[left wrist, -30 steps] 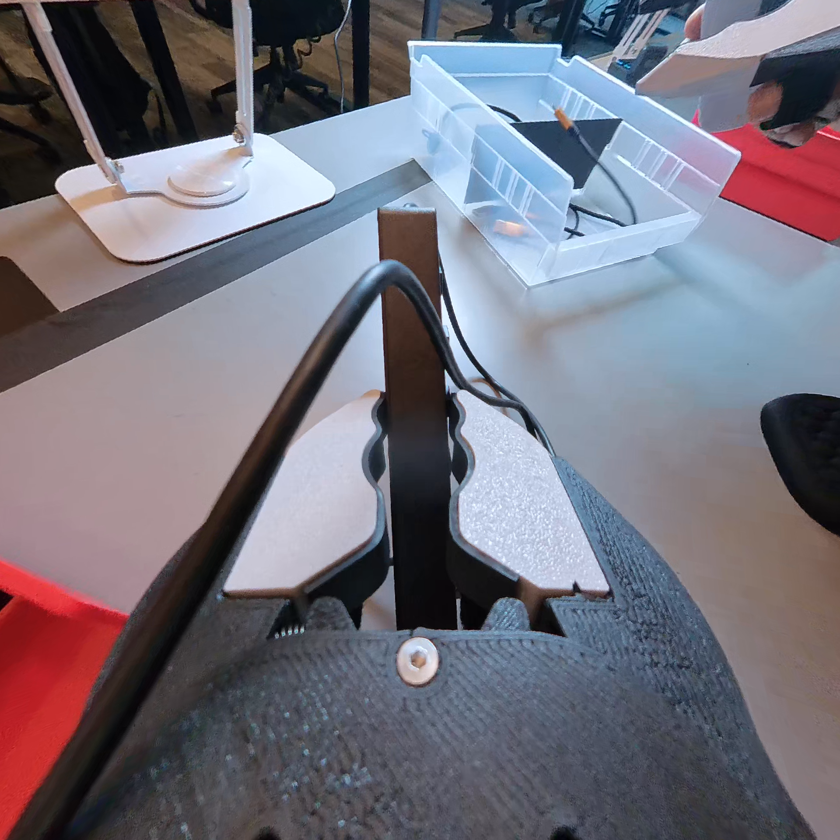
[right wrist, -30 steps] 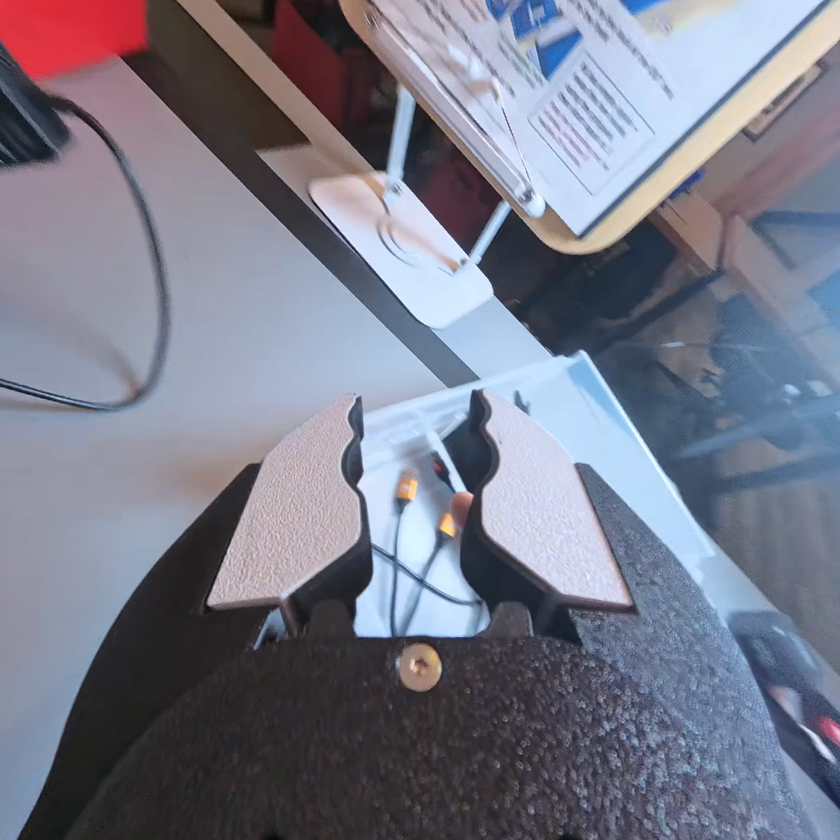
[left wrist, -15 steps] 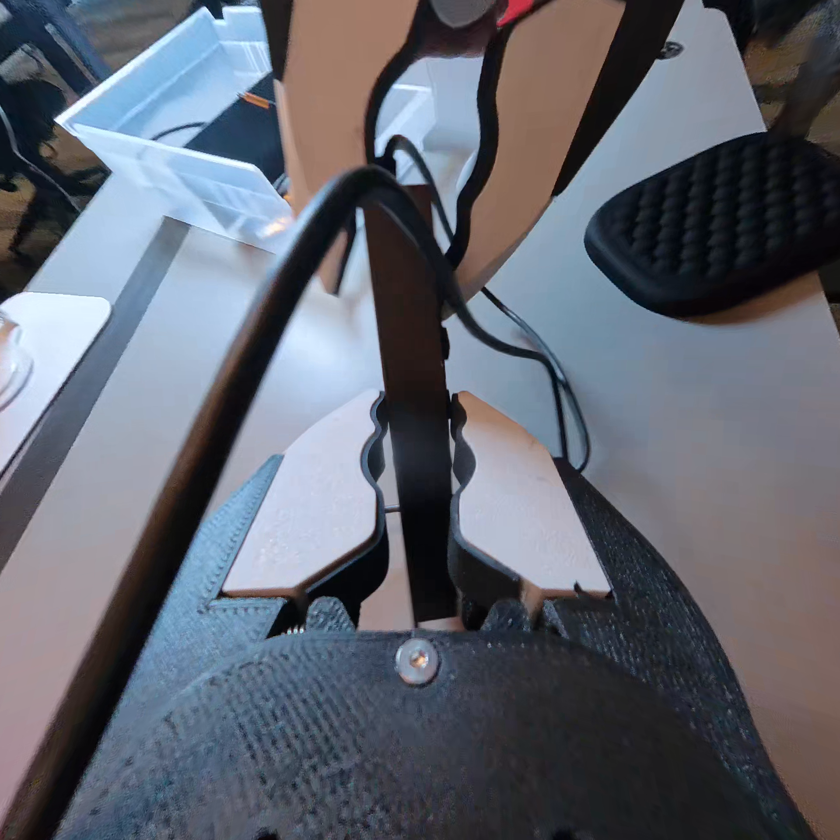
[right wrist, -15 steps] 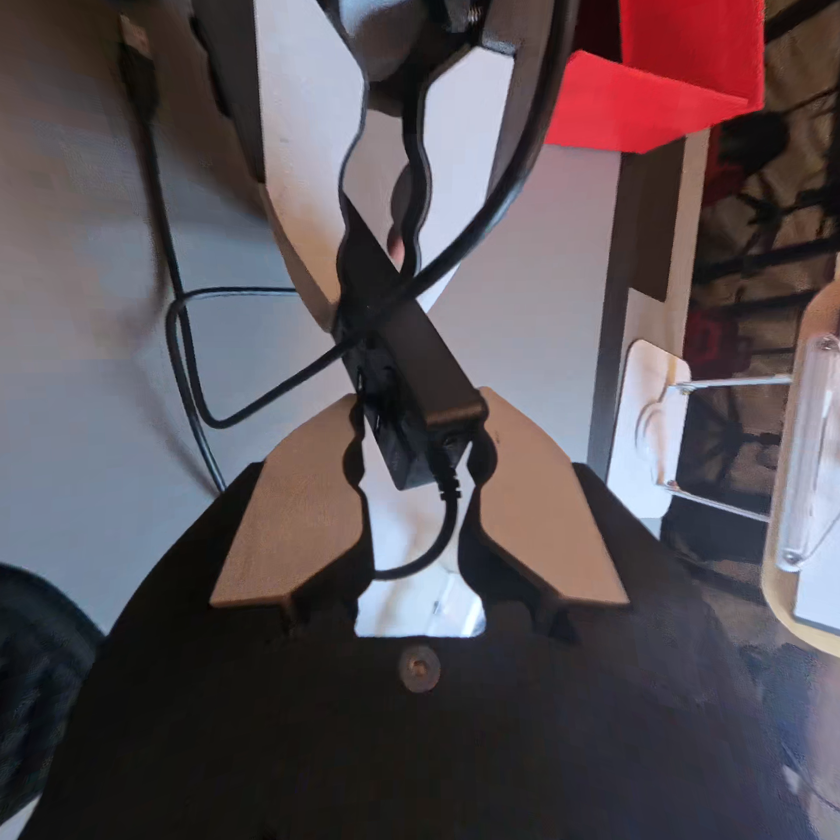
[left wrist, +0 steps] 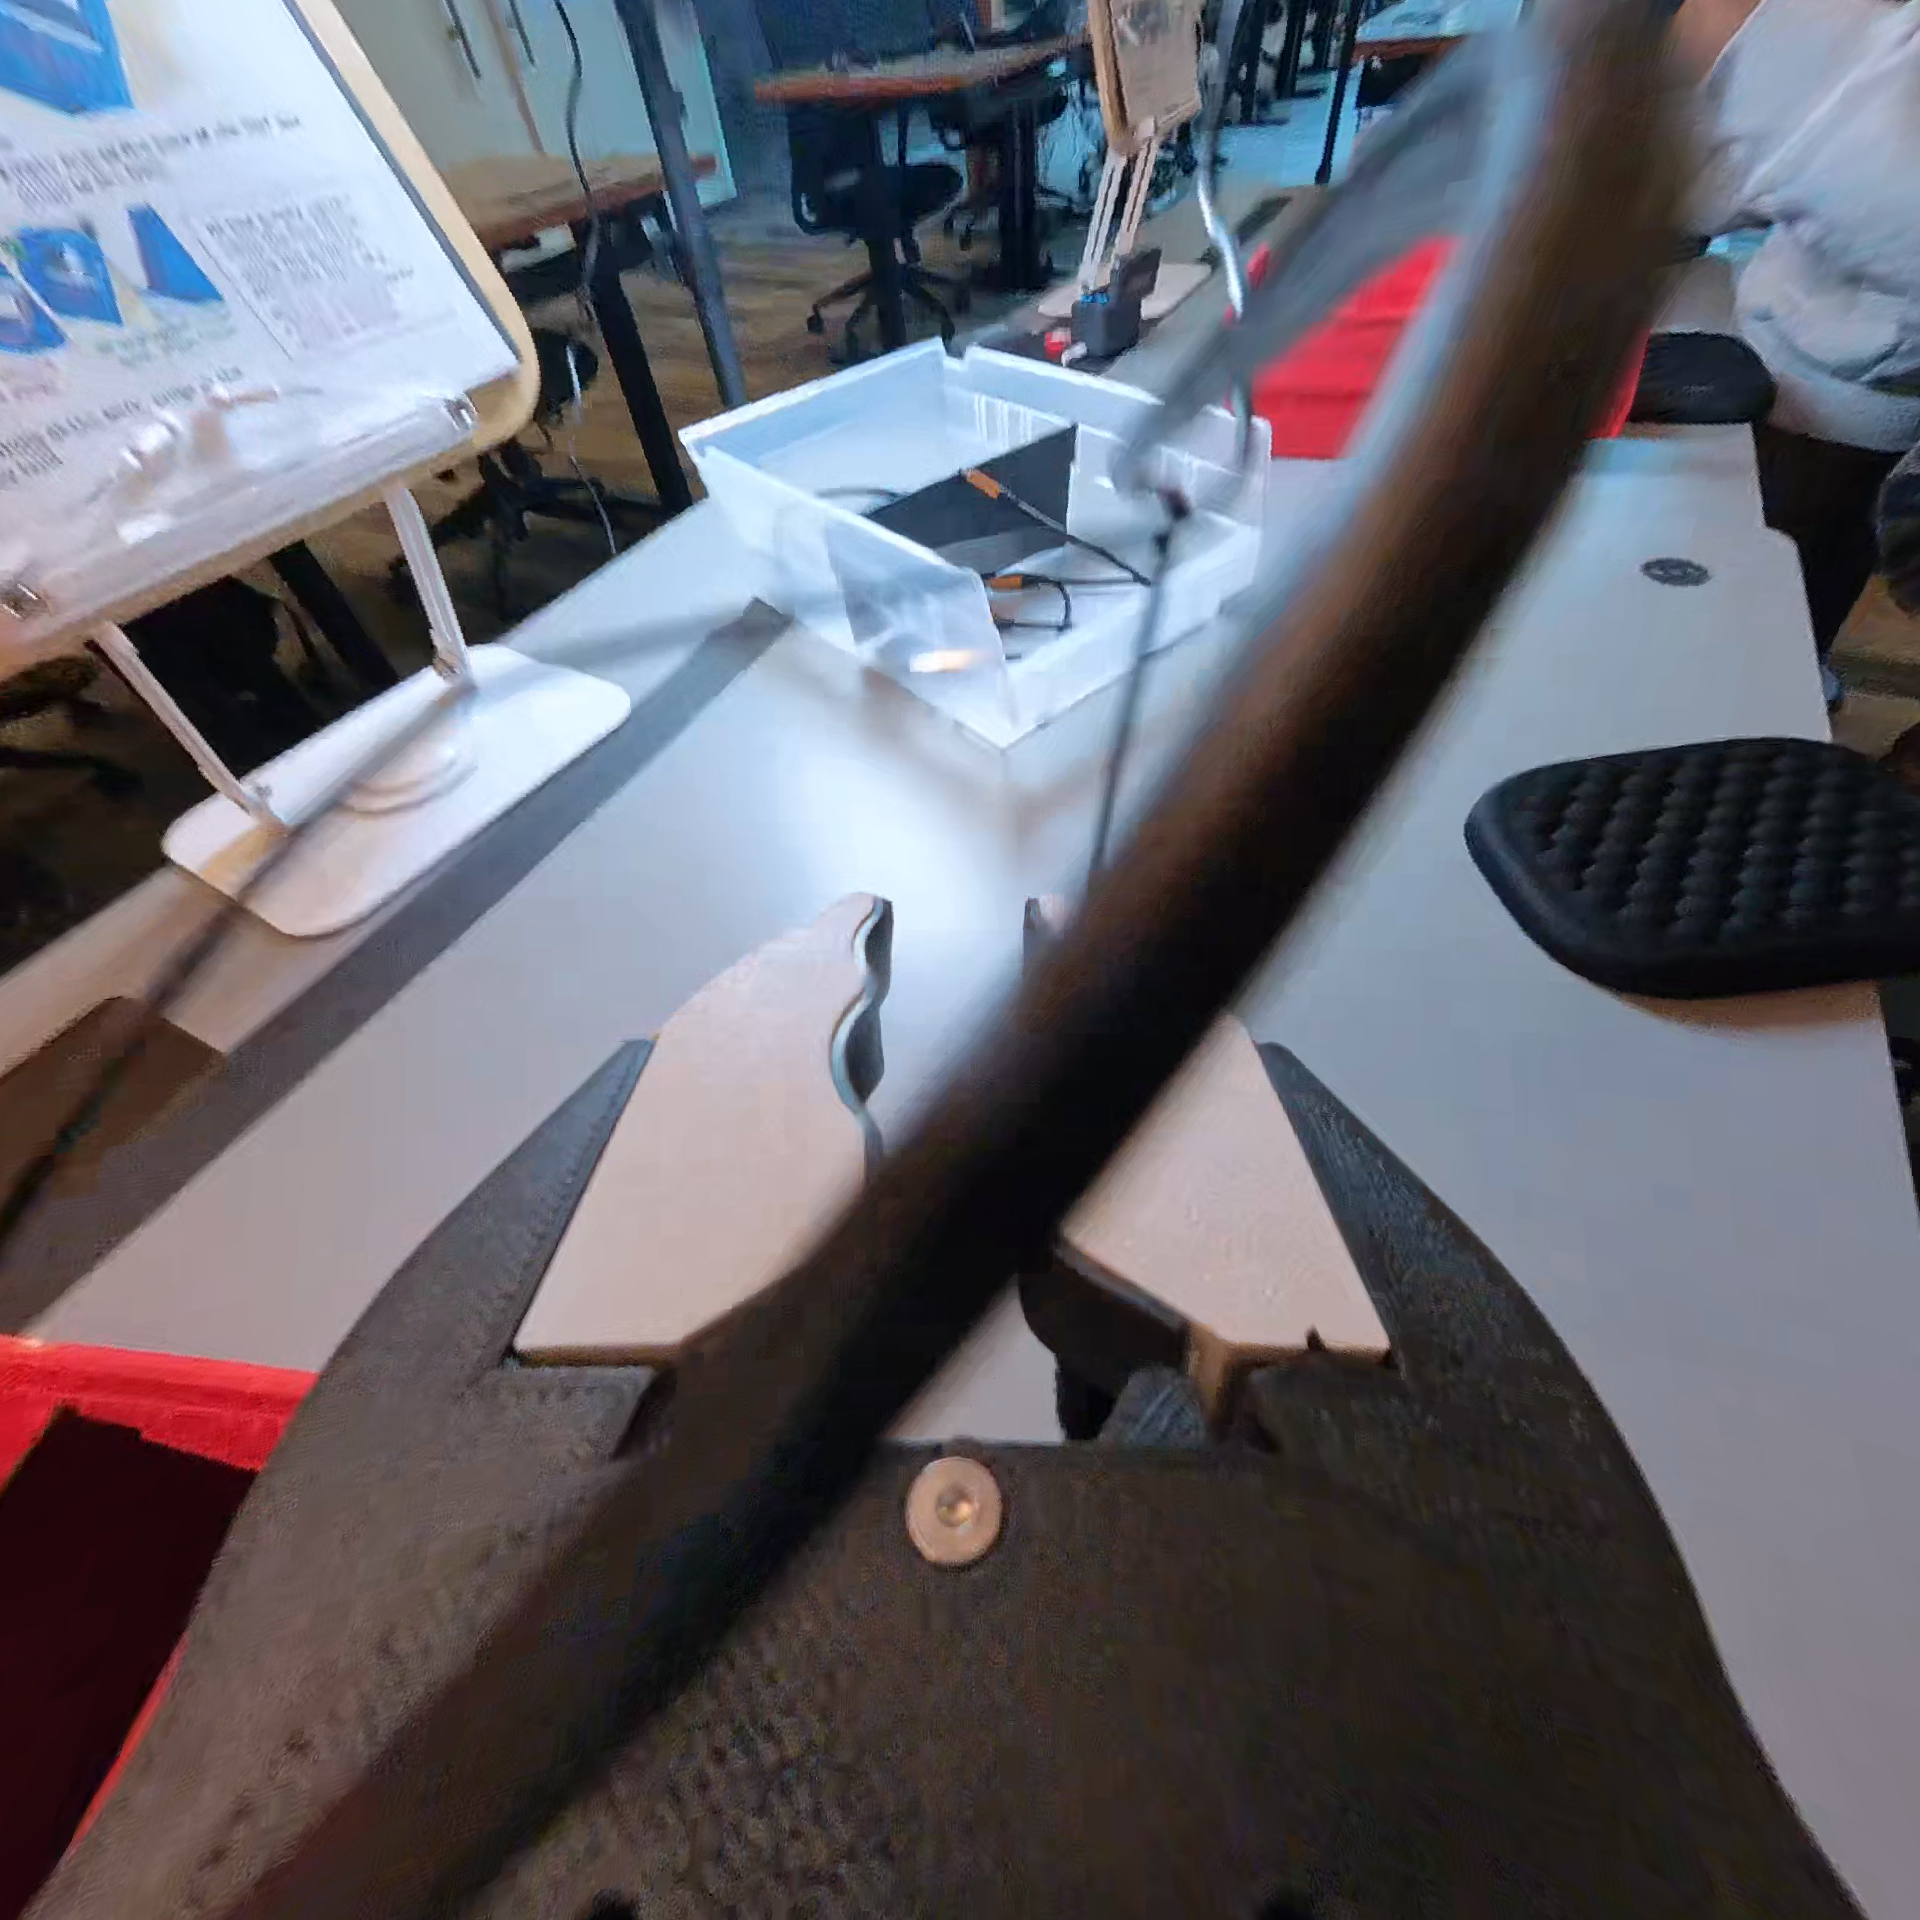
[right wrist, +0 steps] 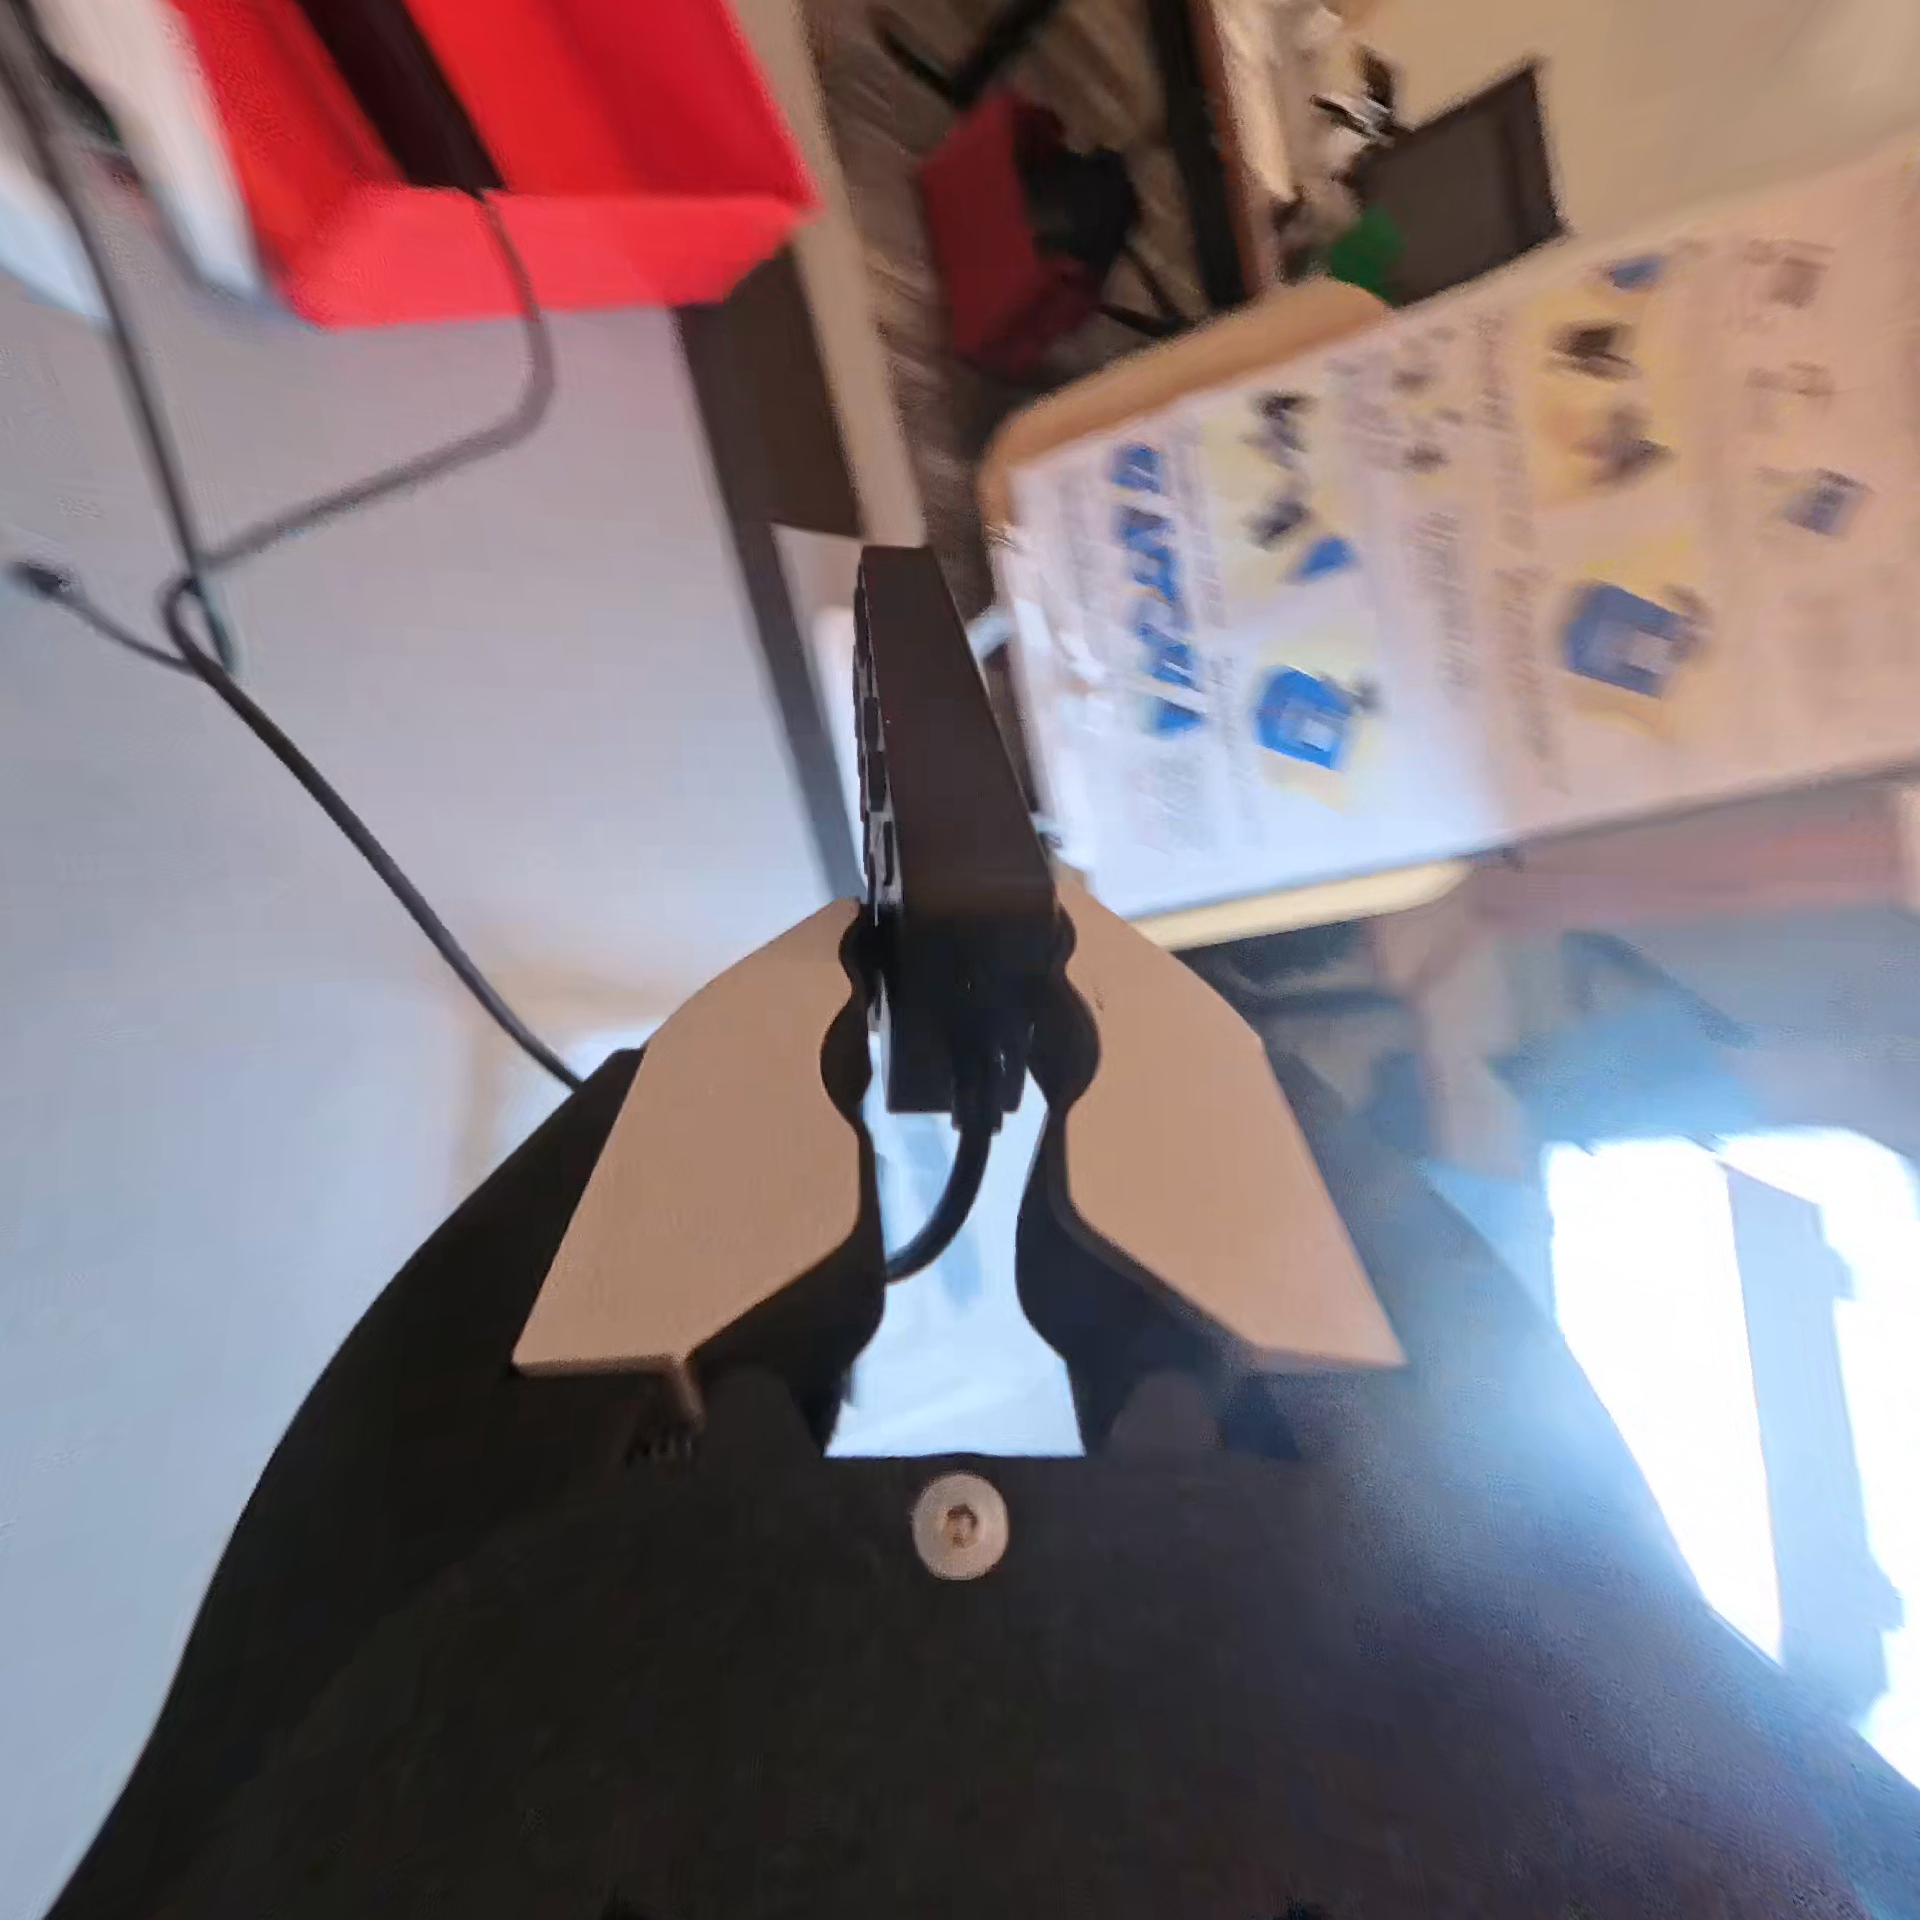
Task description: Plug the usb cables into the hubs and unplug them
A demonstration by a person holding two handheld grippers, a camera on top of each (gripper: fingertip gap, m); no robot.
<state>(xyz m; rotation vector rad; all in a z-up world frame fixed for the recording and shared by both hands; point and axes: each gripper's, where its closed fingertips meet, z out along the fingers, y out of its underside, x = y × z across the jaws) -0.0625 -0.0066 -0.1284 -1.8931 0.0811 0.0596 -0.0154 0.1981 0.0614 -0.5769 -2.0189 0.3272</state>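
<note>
My right tongs (right wrist: pixel 961 997) grip the black hub (right wrist: pixel 940 769) (its cable (right wrist: pixel 940 1205) trails below). Left tongs (left wrist: pixel 956 997) are parted, empty, over the worktop (left wrist: pixel 1558 1195); a blurred black cable (left wrist: pixel 1174 935) crosses them.

There was one black USB hub (right wrist: pixel 940 769), one clear plastic bin (left wrist: pixel 977 540) with at least two orange-tipped cables (left wrist: pixel 1023 506) inside, two red bins (right wrist: pixel 499 156), one black textured pad (left wrist: pixel 1704 862), and one instruction board (left wrist: pixel 208 312) on a white stand (left wrist: pixel 395 769).
</note>
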